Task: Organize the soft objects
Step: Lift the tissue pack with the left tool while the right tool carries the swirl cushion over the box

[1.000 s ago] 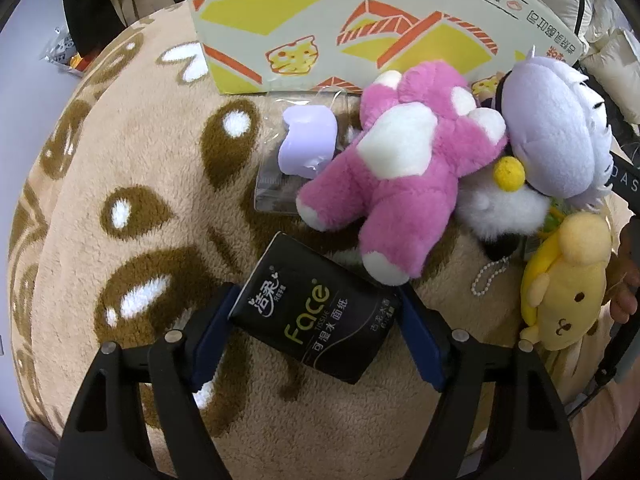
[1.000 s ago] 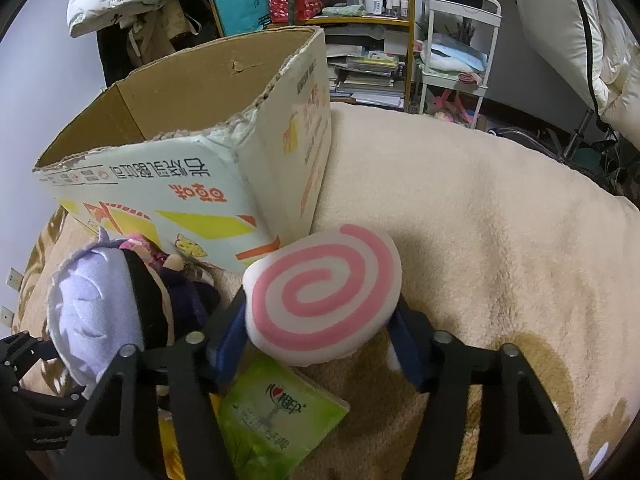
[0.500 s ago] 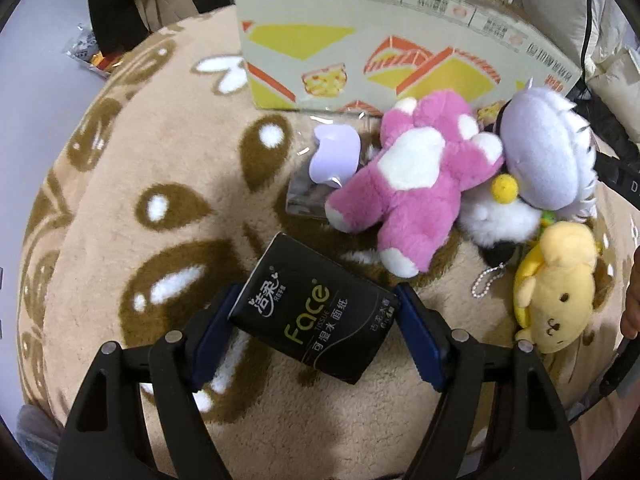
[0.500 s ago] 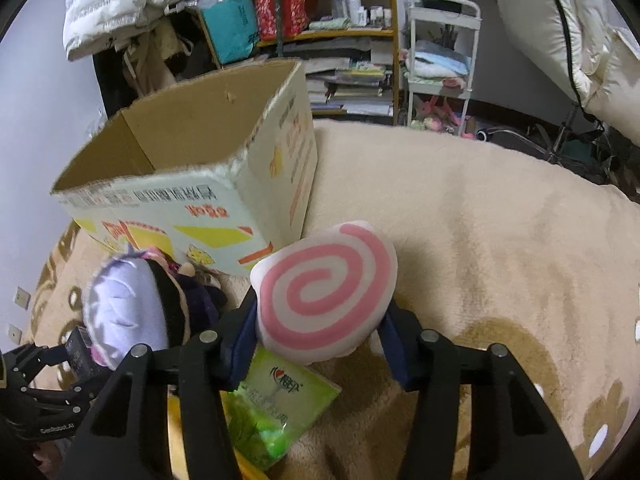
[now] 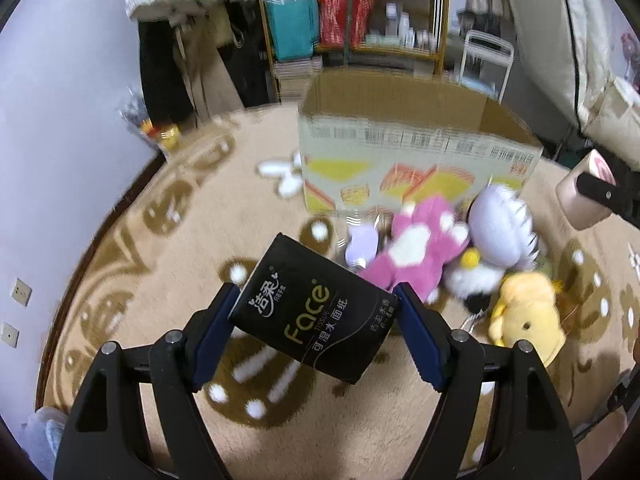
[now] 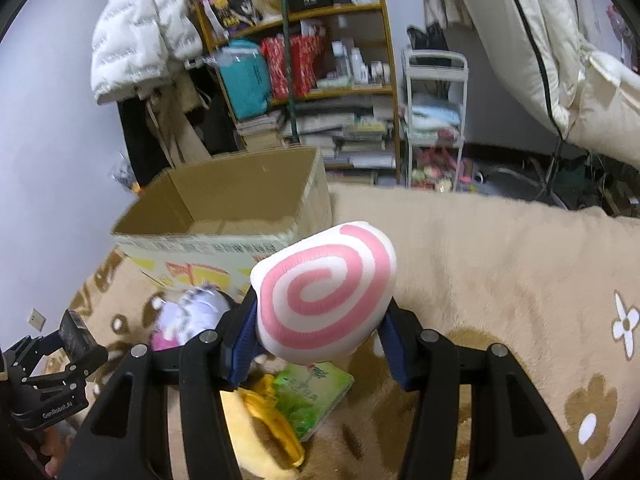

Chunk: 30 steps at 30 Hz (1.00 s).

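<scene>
- Two hand-held grippers are each clamped on a soft thing above a beige patterned blanket [image 5: 132, 280].
- Nearest in the left wrist view, the left gripper [image 5: 316, 316] has its blue pads pressed on both ends of a black tissue pack [image 5: 314, 314], which is tilted and lifted clear of the blanket.
- Nearest in the right wrist view, the right gripper [image 6: 318, 334] squeezes a pink-and-white spiral plush [image 6: 324, 294] between its jaws, held up in the air.
- Just under that plush, a green tissue pack [image 6: 316, 394] lies on the blanket, touching a yellow plush [image 6: 260, 432].
- Past the black pack, a pink plush [image 5: 416, 252], a lilac-and-white plush [image 5: 496, 236] and the yellow plush form a touching cluster, with a small lilac item in a clear wrapper [image 5: 362, 242] at the pink one's left.
- Behind the cluster stands an open cardboard box [image 5: 416, 168], its printed wall just beside the toys; what can be seen of its inside in the right wrist view is bare cardboard.
- Farthest back are wooden shelves [image 6: 320, 60] crowded with bags and books, a white puffer jacket [image 6: 136, 28] hanging to their left, and a small white cart [image 6: 434, 120] to their right.
</scene>
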Motion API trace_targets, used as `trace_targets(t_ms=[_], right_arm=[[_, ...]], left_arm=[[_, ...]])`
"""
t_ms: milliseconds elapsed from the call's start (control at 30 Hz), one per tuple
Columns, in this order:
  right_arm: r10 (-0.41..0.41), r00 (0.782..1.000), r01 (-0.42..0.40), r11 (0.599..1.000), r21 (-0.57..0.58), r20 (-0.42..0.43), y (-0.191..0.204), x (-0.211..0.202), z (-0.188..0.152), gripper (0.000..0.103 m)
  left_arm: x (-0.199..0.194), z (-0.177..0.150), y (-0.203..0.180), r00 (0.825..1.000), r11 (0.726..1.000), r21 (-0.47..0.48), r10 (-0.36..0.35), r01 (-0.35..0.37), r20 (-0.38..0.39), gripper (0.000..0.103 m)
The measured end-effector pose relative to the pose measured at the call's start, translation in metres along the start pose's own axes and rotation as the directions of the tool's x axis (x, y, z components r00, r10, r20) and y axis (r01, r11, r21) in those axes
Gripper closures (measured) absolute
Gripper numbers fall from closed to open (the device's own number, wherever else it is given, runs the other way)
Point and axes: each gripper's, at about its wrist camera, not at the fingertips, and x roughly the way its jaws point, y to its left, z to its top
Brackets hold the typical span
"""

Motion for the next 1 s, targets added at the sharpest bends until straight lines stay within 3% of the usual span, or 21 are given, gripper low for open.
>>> trace_targets(t_ms=[167, 400, 767, 1000], right_arm=[[0.044, 0.997, -0.044, 0.999, 0.0, 0.065, 0.009, -0.023, 0.007, 0.046], [0.056, 0.989, -0.054, 0.998, -0.018, 0.14, 0.021, -0.036, 0.022, 0.046], [0.058, 0.979, -0.041, 0.995, -0.093, 0.197, 0.047, -0.036, 0.06, 0.046], [0.074, 0.968, -0.047, 0.992, -0.117, 0.239, 0.06, -0.02, 0.075, 0.046]], left_arm=[[-0.028, 0.013, -0.003, 0.994, 1.0, 0.002, -0.01, 0.01, 0.113, 0.026], [-0.057, 0.038, 0.001, 0.972, 1.0, 0.023, -0.012, 0.007, 0.235, 0.026], [-0.062, 0.091, 0.001, 0.95, 0.998, 0.058, -0.021, 0.003, 0.313, 0.026], [-0.042, 0.123, -0.007, 0.946, 0.997, 0.074, -0.058, 0.036, 0.318, 0.026]])
